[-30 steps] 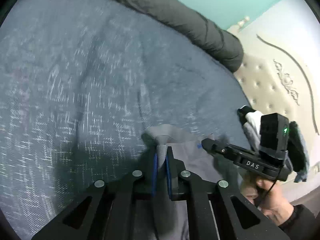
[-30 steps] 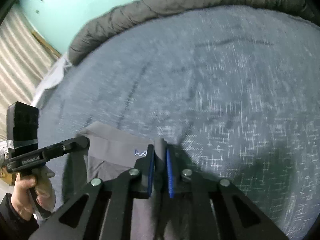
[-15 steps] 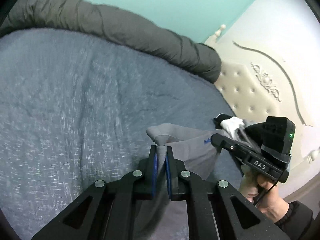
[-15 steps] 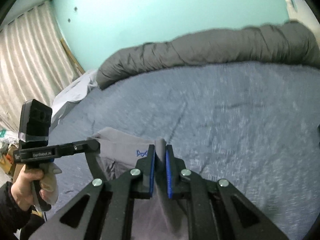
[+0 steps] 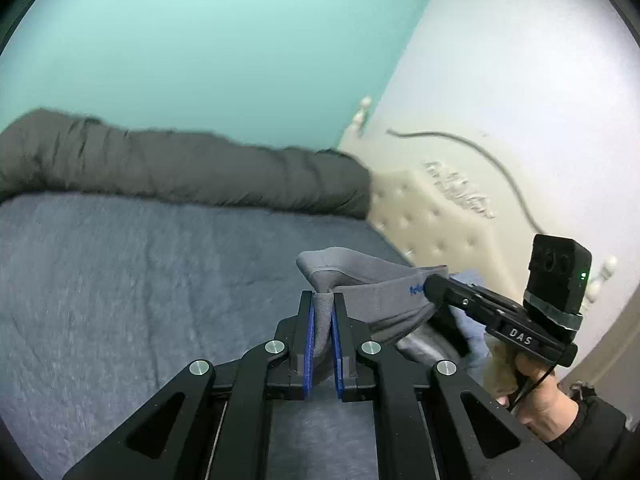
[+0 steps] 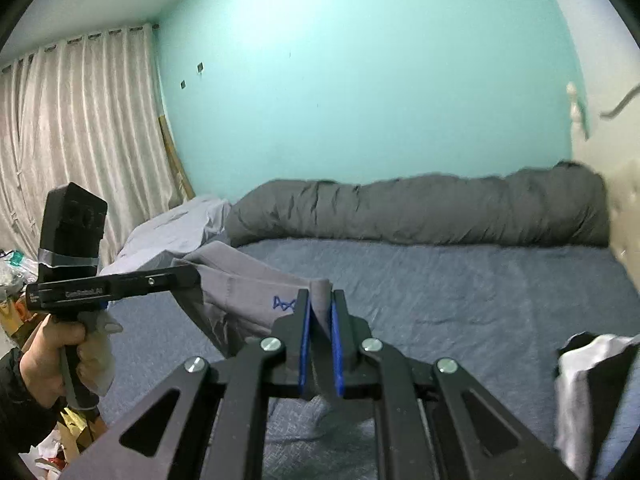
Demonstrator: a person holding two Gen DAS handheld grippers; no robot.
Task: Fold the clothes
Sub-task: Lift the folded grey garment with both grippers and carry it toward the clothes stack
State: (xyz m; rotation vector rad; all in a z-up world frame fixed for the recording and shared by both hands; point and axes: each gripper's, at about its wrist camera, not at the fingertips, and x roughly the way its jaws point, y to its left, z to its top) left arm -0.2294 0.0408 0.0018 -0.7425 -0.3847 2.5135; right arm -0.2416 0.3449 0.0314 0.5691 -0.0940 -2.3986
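- Grey garment (image 5: 372, 296) is rising off the bed (image 5: 140, 280), where a second ago it hung low.
- Left claw (image 5: 322, 320) and right claw (image 6: 319, 320) are each clenching a corner, stretching it for folding.

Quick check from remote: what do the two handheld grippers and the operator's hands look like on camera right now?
Both are matte black linkage frames with silver pivot screws and blue finger pads. The right gripper has white "DAS" lettering, a boxy black module with a green LED, grey tape and a thin black cable. The left gripper carries a similar taped module and small white lettering. Bare hands, black sleeves.
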